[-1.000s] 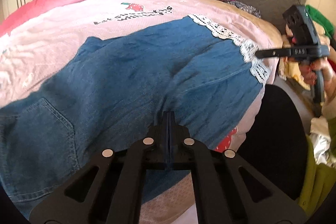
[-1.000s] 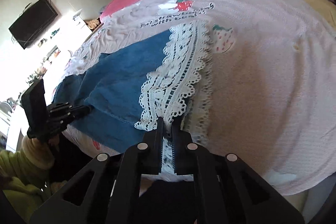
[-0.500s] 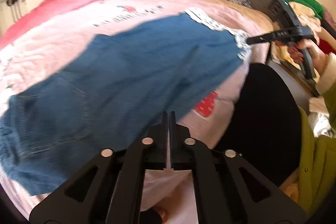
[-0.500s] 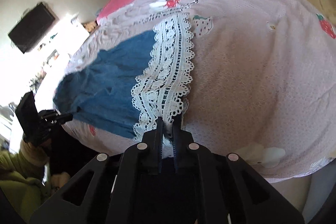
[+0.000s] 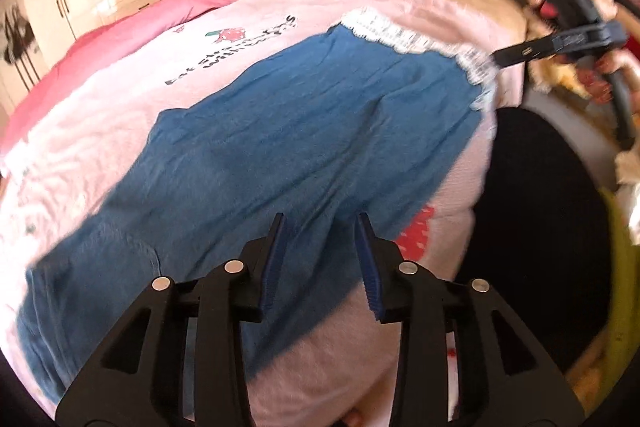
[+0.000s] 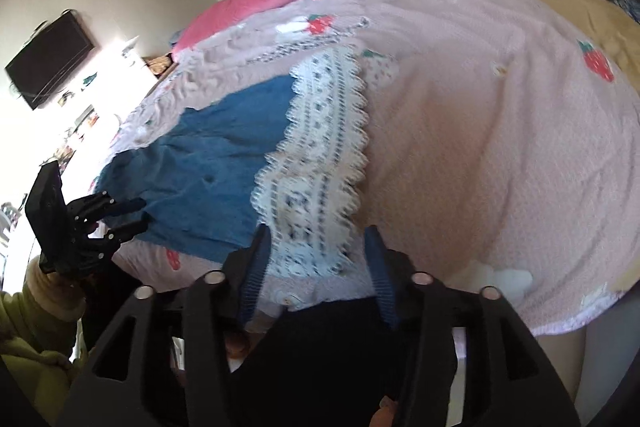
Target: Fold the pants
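Lying flat near bed point(image 5: 100, 131) edge: pants point(image 5: 280, 147)

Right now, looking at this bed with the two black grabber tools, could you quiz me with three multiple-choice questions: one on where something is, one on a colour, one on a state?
1. Where do the pants lie?
A. spread on the pink blanket
B. on the floor
C. hung on the wardrobe

2. What colour is the lace trim at the leg ends?
A. black
B. white
C. green

3. How do the jaws of the left gripper stand?
A. clamped on denim
B. apart, holding nothing
C. clamped on a pillow

Answers: 1 A, the denim lies flat on the strawberry-print blanket. 2 B, the scalloped lace is white. 3 B, the jaws have just opened, a gap beside each pad.
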